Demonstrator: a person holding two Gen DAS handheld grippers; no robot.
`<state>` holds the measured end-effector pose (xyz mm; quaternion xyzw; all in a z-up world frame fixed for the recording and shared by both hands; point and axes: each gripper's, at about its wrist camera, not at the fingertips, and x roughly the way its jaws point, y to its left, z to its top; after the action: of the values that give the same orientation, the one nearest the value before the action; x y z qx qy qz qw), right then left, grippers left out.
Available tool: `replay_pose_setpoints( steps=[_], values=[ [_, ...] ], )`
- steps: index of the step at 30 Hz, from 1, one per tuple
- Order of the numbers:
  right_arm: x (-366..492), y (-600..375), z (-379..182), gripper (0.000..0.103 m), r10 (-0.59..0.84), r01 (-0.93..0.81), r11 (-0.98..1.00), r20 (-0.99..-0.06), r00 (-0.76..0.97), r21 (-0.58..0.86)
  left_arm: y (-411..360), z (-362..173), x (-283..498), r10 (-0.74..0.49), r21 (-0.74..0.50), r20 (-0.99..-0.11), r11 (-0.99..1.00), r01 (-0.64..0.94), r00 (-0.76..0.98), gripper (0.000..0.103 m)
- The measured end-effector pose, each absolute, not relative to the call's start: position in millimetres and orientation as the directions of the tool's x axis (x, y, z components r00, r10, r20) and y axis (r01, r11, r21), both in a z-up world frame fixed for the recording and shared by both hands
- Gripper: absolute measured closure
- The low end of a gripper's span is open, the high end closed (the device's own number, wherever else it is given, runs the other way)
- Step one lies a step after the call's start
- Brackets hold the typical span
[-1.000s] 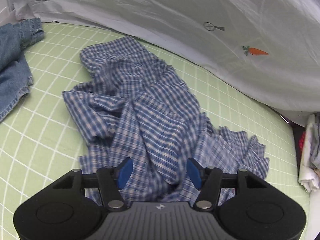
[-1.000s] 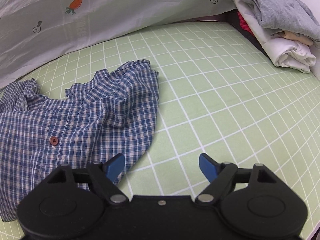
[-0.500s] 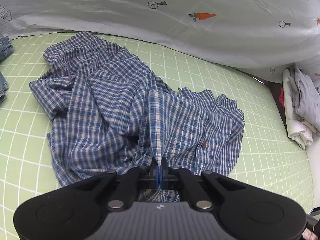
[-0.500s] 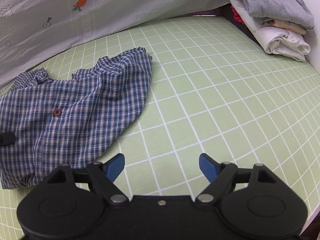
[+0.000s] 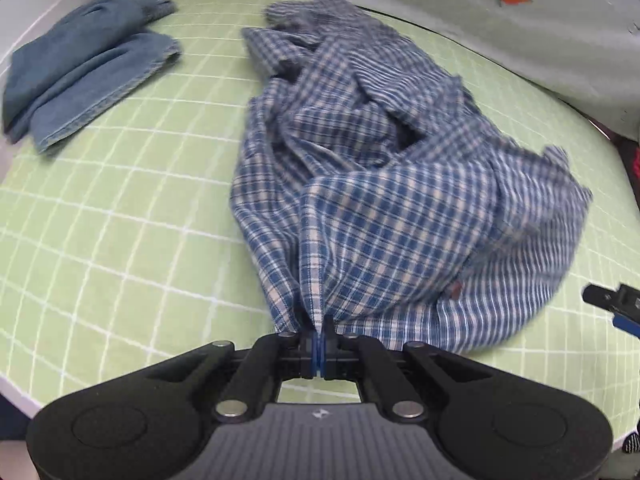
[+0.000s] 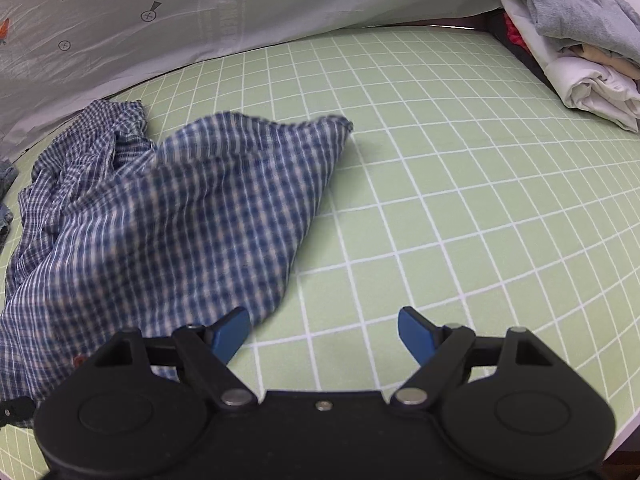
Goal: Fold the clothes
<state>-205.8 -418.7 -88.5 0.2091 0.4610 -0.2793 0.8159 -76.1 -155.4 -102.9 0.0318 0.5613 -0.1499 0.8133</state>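
Observation:
A blue and white checked shirt [image 5: 380, 184] lies rumpled on the green gridded mat [image 5: 120, 208]. My left gripper [image 5: 319, 344] is shut on a pinched fold at the shirt's near edge, and the cloth rises from the pads in a ridge. In the right wrist view the same shirt [image 6: 172, 216] spreads over the mat's left half, blurred by motion. My right gripper [image 6: 324, 332] stands open just right of the shirt's near corner, nothing between its blue pads. Its tip shows at the right edge of the left wrist view [image 5: 616, 306].
Folded blue jeans [image 5: 84, 64] lie at the far left of the mat. A pile of grey and white clothes [image 6: 572, 40] sits at the far right. A pale sheet with carrot prints [image 6: 224, 12] hangs along the back. The mat's right half [image 6: 460, 200] is bare.
My left gripper closed on a fold of the shirt and dragged it toward the near edge, stretching the cloth. The jeans came into view. The right gripper drifted closer to the shirt, still open.

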Motion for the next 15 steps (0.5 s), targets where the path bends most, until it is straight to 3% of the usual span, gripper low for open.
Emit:
replay_pose_setpoints(
  steps=[5, 11, 15],
  values=[
    [-194.6, -413.8, -76.3, 0.019, -0.284, 0.646, 0.758, -0.850, 0.444, 0.085, -107.8, -84.4, -59.2, -0.176, -0.133, -0.902, 0.982, 0.134, 0.393, 0.095],
    [-159.0, -428.3, -68.6, 0.011, -0.289, 0.679, 0.722, -0.836, 0.466, 0.129, -95.5, -59.8, -42.2, -0.239, -0.205, -0.861, 0.971, 0.125, 0.448, 0.050],
    [-131.9, -427.1, -78.0, 0.011, -0.208, 0.690, 0.694, -0.861, 0.465, 0.205, -91.7, -75.1, -32.6, -0.260, -0.247, -0.888, 0.965, 0.083, 0.378, 0.048]
  ],
)
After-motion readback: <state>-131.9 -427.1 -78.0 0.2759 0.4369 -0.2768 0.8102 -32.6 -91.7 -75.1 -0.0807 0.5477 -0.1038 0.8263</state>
